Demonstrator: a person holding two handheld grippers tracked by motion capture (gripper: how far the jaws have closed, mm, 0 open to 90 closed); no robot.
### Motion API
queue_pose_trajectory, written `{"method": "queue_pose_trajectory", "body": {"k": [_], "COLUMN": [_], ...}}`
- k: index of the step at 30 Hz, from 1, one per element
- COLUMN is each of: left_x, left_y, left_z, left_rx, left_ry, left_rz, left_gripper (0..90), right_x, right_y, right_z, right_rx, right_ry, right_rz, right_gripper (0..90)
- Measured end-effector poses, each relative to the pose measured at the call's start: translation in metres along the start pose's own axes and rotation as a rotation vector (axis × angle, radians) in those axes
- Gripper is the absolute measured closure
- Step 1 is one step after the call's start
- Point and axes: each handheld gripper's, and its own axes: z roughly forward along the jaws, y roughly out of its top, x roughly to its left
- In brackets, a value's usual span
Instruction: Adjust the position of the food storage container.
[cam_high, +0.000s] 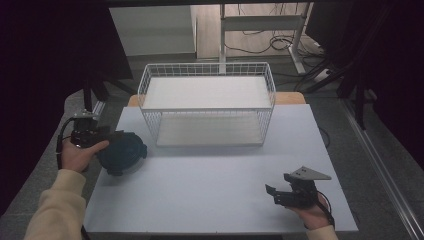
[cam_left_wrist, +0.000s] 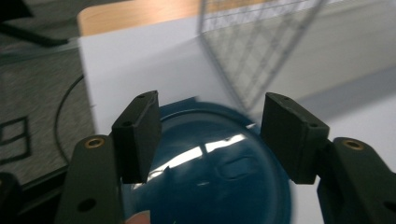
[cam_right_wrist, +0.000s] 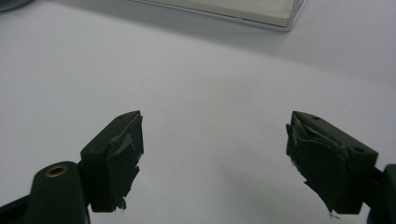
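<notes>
Two tiers of white shelf sit inside the wire basket rack, the biggest thing on the pale bench, standing at its far edge, about midway across. In the left tongs' own view a blurred corner of its mesh shows beyond the jaws.

Next in size is the dark blue bowl-like dish, round and glossy, lying on the left part of the bench, near the rack's front left corner but apart from it. Its rim reaches close to the bench's left edge.

The left tongs, held in the person's left hand, are at that dish. In the left gripper view the jaws stand wide with the dish's shiny blue surface between and beneath them; a gap shows on each side, so the pads are not pressing on it.

The right tongs rest in the right hand over the near right part of the bench, well apart from the dish and the rack. In their own view the jaws are parted with bare bench between them and nothing held; their pads wear ragged dark tape.
</notes>
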Motion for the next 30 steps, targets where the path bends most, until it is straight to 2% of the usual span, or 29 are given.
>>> {"method": "queue_pose_trajectory", "body": {"k": [5,8,9,10,11,16,18,22,27,30], "left_x": [0.021,0.032,0.035,0.038,0.041,0.056,0.059,0.059,0.058,0.058], "left_y": [-0.001,-0.003,-0.004,-0.005,-0.006,-0.012,-0.014,-0.015,-0.017,-0.019], "left_z": [0.011,0.017,0.019,0.022,0.024,0.035,0.039,0.045,0.052,0.055], "left_rx": [0.028,0.049,0.058,0.069,0.079,0.142,0.164,0.192,0.236,0.228], "left_ry": [0.066,0.090,0.090,0.091,0.096,0.138,0.142,0.134,0.135,0.128], "left_rz": [-0.024,-0.035,-0.039,-0.042,-0.044,-0.035,-0.023,-0.013,0.013,0.004], "left_gripper": [46.3,52.0,55.7,63.9,63.9,79.6,85.1,89.2,89.7,90.0], "right_x": [0.000,0.000,-0.001,-0.001,-0.001,-0.001,-0.001,-0.002,-0.002,-0.002], "right_y": [0.000,-0.001,-0.001,-0.001,-0.001,-0.002,-0.002,-0.003,-0.004,-0.004], "right_z": [0.001,0.002,0.003,0.003,0.003,0.004,0.005,0.005,0.004,0.004], "right_rx": [0.005,0.013,0.015,0.018,0.018,0.022,0.024,0.028,0.027,0.026], "right_ry": [-0.003,-0.005,-0.007,-0.010,-0.010,-0.012,-0.013,-0.017,-0.020,-0.022], "right_rz": [-0.003,0.001,0.000,-0.003,-0.003,0.001,-0.003,-0.002,-0.001,0.000], "right_gripper": [18.9,18.9,18.9,19.0,19.0,19.1,19.1,19.2,19.2,19.2]}}
